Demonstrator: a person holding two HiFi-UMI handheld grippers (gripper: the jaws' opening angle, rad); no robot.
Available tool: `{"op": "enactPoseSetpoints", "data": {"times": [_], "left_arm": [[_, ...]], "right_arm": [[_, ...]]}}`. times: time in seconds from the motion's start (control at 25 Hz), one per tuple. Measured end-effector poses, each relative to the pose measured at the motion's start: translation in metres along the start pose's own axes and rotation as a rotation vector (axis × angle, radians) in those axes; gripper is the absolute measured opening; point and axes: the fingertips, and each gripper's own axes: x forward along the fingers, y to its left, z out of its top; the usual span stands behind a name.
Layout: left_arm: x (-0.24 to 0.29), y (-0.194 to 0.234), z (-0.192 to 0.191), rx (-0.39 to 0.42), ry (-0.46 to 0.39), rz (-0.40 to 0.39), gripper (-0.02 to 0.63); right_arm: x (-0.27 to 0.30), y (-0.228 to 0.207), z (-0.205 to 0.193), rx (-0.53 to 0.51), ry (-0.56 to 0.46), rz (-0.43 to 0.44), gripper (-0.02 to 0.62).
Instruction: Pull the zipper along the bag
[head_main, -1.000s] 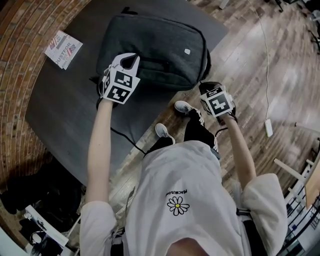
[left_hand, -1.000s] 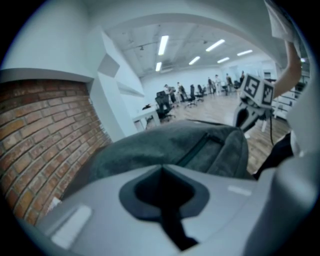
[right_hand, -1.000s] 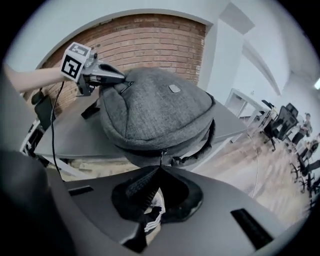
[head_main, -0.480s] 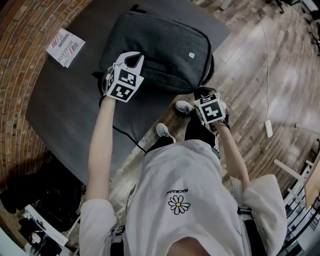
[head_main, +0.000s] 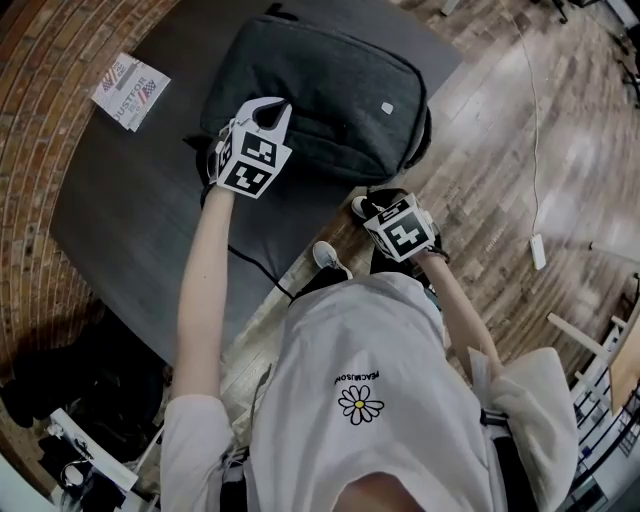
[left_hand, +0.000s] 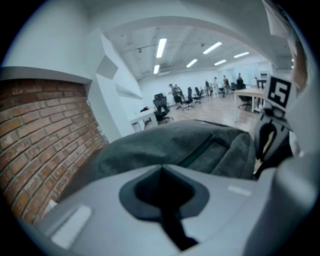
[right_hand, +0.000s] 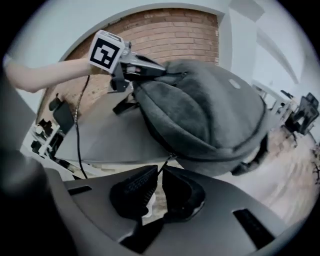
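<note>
A dark grey backpack (head_main: 330, 90) lies flat on a dark table (head_main: 130, 200). My left gripper (head_main: 268, 112) is shut, its tips pinching the bag's near left edge; the right gripper view shows this gripper (right_hand: 159, 67) at the top seam. My right gripper (head_main: 385, 200) hangs at the bag's near right corner, just off the table edge. Its jaws have just been opening and now stand slightly apart. The thin zipper pull (right_hand: 167, 161) runs from the bag's lower seam down into the gap between them, and the pads do not press on it.
A white booklet (head_main: 130, 90) lies at the table's far left. A black cable (head_main: 262, 270) trails over the near edge. The person's white shoes (head_main: 328, 257) and wooden floor are below the right gripper. A brick wall borders the left.
The right gripper has slid left along the bag's near edge, toward the person, and its jaws have parted. The left gripper has stayed where it was on the bag.
</note>
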Motion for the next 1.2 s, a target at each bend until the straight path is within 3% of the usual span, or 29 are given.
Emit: {"op": "enactPoseSetpoints", "data": {"times": [0.08,0.36,0.44,0.56,0.76,0.92,1.2], "left_arm": [[0.001,-0.001,0.001,0.004,-0.002,-0.006,0.003],[0.004,0.005,0.0,0.039,-0.022,0.005,0.003],[0.004,0.008,0.002,0.042,-0.033,-0.013,0.003],[-0.008,0.013,0.002,0.015,-0.042,-0.049,0.003],[-0.031,0.037,-0.017,-0.038,-0.037,0.059,0.002],[-0.021,0.037,-0.022,-0.125,-0.038,0.022,0.0],[-0.018,0.033,-0.026,-0.124,-0.042,-0.008,-0.002]], "right_arm": [[0.013,0.021,0.016,-0.022,-0.027,0.059,0.028],[0.033,0.049,0.049,-0.018,-0.07,0.049,0.031],[0.035,0.046,0.051,0.027,-0.067,0.035,0.015],[0.034,0.037,0.043,0.072,-0.064,0.014,0.002],[0.031,0.035,0.043,0.051,-0.051,0.011,0.0],[0.032,0.039,0.046,0.037,-0.033,0.006,0.002],[0.043,0.058,0.063,-0.026,-0.021,0.015,0.009]]}}
